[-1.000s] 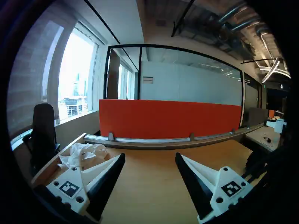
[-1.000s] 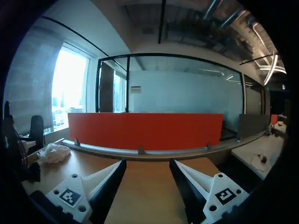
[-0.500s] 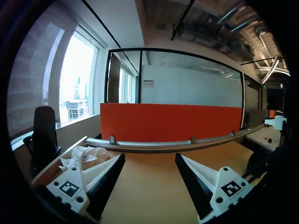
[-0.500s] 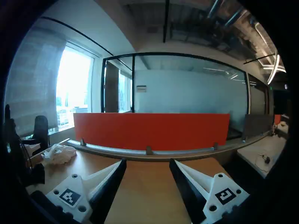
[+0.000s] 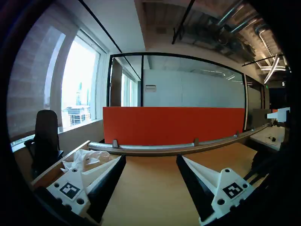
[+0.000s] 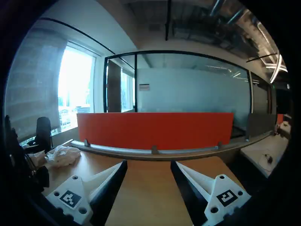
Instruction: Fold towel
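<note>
White and crumpled, the towel (image 5: pixel 85 160) lies at the far left of the tabletop (image 5: pixel 150 196), just beyond one finger of the left tool (image 5: pixel 150 157). Both views have drifted slightly toward it, so folding is not yet begun. The left tool and the right tool (image 6: pixel 148 162) stay spread and empty, the right one well apart from the towel.
</note>
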The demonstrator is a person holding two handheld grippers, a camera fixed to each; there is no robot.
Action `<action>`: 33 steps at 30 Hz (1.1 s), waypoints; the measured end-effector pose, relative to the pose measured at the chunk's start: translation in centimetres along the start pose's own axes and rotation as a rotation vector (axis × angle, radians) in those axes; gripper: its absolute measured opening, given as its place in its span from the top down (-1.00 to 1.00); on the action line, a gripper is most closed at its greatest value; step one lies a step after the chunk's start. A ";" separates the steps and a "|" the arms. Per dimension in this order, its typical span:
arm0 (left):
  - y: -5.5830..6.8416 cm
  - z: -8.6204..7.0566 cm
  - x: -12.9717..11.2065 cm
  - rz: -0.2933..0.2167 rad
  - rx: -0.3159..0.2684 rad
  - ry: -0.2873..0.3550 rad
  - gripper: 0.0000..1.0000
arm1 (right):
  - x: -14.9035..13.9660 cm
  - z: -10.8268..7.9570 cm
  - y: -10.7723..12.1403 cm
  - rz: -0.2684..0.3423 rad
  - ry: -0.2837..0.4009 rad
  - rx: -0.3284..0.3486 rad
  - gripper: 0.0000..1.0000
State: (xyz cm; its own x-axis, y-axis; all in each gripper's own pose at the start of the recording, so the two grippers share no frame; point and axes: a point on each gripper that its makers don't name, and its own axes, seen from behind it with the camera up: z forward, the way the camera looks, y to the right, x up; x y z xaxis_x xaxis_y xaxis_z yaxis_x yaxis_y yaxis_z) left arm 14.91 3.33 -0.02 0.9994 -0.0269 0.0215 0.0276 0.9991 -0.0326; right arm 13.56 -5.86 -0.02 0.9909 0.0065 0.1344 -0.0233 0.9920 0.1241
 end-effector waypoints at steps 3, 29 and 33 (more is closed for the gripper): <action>-0.2 -0.3 -0.5 0.014 0.001 0.007 -0.99 | 0.3 -0.2 -0.4 -0.004 0.005 -0.002 -0.77; -3.2 -0.5 -10.5 0.010 0.030 0.064 -0.99 | -3.9 1.0 -1.9 0.025 0.039 -0.011 -0.77; -3.3 -0.5 -11.7 0.008 0.032 0.072 -0.99 | -4.4 1.0 -1.7 0.039 0.046 -0.019 -0.77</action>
State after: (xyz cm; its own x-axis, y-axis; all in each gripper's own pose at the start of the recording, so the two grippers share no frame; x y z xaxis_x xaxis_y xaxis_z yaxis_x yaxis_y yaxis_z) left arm 3.13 0.33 -0.71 0.9985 -0.0196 -0.0504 0.0197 0.9998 -0.0002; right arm 9.09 -7.72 0.18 0.9944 0.0502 0.0932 -0.0596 0.9931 0.1012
